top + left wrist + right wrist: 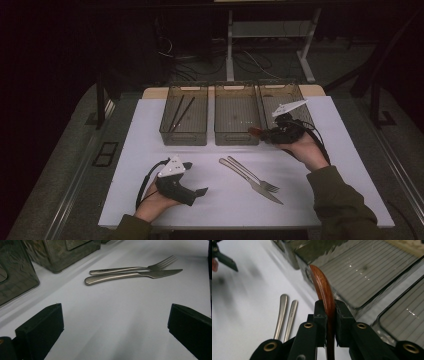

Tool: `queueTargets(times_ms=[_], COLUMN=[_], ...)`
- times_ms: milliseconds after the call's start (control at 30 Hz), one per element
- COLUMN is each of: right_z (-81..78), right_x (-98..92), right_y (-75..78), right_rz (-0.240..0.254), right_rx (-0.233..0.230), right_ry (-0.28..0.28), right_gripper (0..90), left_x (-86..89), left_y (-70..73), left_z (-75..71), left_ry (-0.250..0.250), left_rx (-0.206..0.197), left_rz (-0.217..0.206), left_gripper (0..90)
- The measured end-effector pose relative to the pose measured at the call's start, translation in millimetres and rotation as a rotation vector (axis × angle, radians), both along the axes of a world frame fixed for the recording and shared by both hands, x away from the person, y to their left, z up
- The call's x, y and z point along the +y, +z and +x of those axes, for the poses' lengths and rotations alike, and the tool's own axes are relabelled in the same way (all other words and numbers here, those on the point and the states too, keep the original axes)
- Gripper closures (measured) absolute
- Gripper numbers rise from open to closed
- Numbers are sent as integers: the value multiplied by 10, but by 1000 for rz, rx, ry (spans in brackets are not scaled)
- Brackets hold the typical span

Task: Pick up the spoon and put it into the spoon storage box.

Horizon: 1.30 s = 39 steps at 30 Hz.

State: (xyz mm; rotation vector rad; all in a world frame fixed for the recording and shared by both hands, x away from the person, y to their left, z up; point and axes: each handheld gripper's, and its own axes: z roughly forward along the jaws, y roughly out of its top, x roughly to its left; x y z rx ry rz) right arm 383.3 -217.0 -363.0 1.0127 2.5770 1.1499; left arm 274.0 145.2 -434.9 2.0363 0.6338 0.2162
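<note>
My right gripper point(261, 133) is shut on a reddish-brown wooden utensil point(253, 132), held above the table by the front right corner of the middle bin point(236, 139). In the right gripper view my jaws point(329, 312) clamp this curved wooden piece point(322, 282) edge-on, and its end points toward the bin point(362, 272). My left gripper point(196, 178) rests on the white tabletop at the front left, open and with nothing in it point(115, 325). A metal fork point(253, 174) and knife point(250, 182) lie side by side between the two grippers.
Three clear bins stand in a row at the back. The left bin point(183, 140) holds dark chopsticks point(179, 112); the right bin point(285, 87) stands behind my right hand. The fork point(130, 269) and knife point(132, 275) lie ahead of the left jaws.
</note>
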Motion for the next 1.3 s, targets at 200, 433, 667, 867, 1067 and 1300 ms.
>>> queueTargets(times_ms=[200, 433, 667, 867, 1067, 1300], right_z=[113, 285, 485, 661, 800, 950], right_x=[64, 168, 304, 411, 557, 764], right_y=[96, 220, 309, 339, 339, 336], right_rz=[-3, -3, 1, 6, 22, 23], right_rx=[-7, -9, -2, -1, 5, -13], right_ry=[-22, -43, -61, -91, -103, -103], right_gripper=[799, 798, 798, 799, 799, 798], left_x=[-5, -2, -2, -1, 0, 12], left_y=[-5, -1, 2, 3, 5, 12], left_z=[1, 0, -1, -1, 0, 0], left_ry=[2, 1, -1, -4, -10, -16], left_rx=[3, 5, 7, 7, 2, -2], left_rz=[-11, -16, -22, -23, -22, -17], left_gripper=[0, 0, 0, 0, 0, 0])
